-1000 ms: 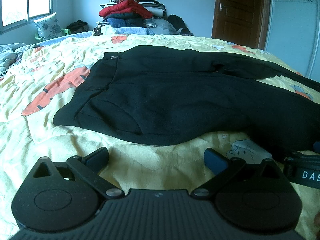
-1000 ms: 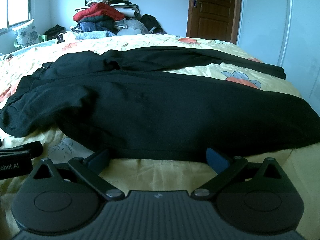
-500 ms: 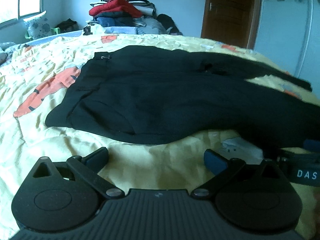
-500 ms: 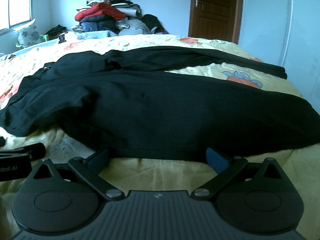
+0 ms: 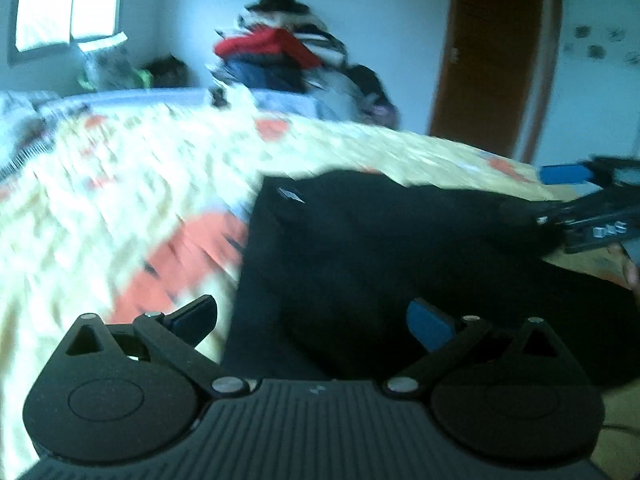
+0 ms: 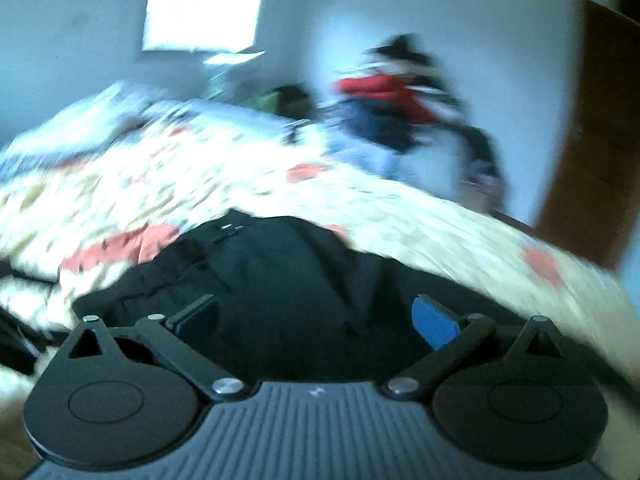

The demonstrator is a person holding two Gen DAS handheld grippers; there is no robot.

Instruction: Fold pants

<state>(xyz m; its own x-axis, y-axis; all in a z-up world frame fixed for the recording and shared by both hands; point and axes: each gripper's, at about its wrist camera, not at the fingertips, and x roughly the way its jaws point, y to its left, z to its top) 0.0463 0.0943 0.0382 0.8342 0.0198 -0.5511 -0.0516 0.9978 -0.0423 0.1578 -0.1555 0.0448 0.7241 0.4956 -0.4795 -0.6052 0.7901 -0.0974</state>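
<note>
Across the yellow cartoon-print bed cover [image 5: 120,184], both views are now heavily blurred, where 0.5 s ago they were sharp. Both cameras have swung toward the waist end of the black fabric pants [image 5: 360,248]: the long legs that stretched to the right earlier are out of frame, and the waistband corner with its small metal clasp sits mid-frame. The left gripper [image 5: 312,320], jaws spread wide and empty, hovers with its left finger over the bed cover and its right blue pad over the dark cloth, so the pants edge runs between them. The right gripper [image 6: 316,320], also wide apart and holding nothing, is above the pants [image 6: 288,280], cloth filling the gap between its fingers. Its black body shows at the right edge of the left view [image 5: 592,220]. Behind, the heap of folded clothes with a red garment [image 5: 280,56] remains at the far wall.
</note>
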